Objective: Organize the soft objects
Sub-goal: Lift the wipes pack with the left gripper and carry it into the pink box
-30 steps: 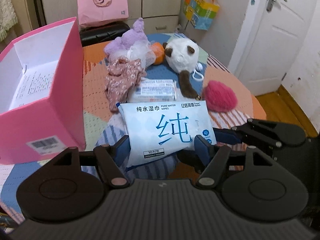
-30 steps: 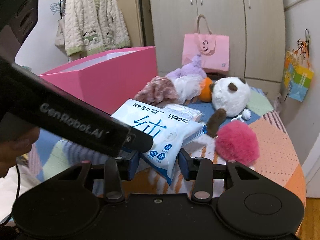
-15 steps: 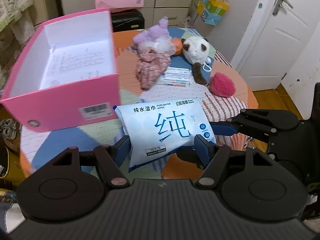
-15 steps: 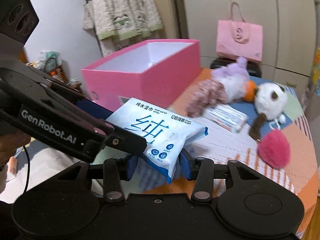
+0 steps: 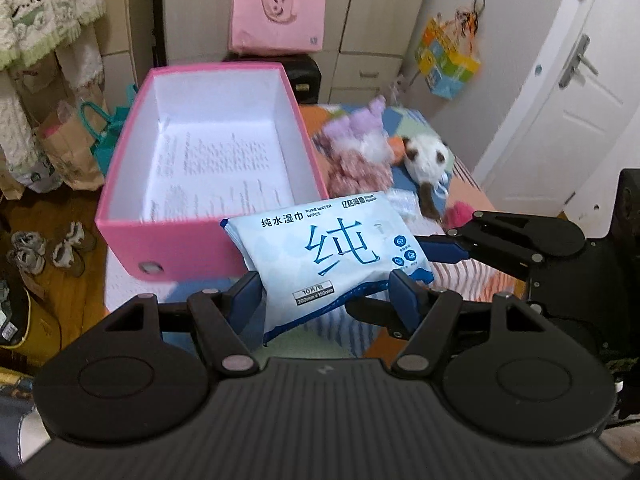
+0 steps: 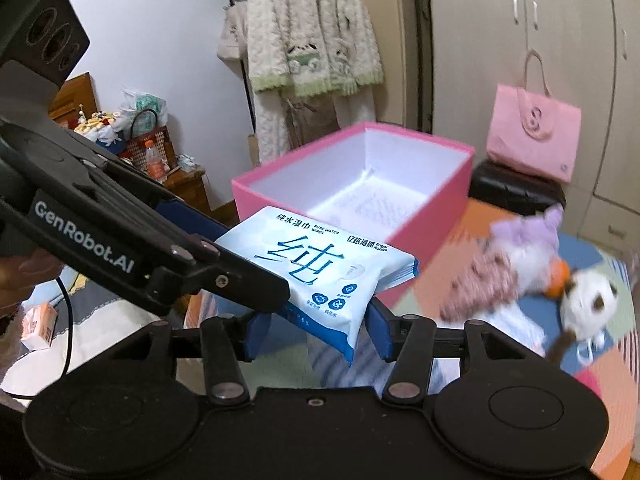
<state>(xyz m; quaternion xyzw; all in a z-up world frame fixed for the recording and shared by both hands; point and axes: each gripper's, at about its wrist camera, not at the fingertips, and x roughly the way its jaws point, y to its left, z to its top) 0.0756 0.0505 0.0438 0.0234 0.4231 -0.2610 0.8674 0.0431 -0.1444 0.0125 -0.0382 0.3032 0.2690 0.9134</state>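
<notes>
Fingers (image 5: 247, 295) of left gripper (image 5: 326, 294) pinch wipes pack (image 5: 332, 256) (right gripper (image 6: 316, 330) opening).

soft indoor light, backgrounds seemingly motion-blurred

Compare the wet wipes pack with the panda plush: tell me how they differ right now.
The wet wipes pack is flat, glossy and printed blue; the panda plush is rounded, furry, white with brown patches. The pack is lifted in the left gripper near the pink box; the plush lies on the table. Both are outside the box.
</notes>
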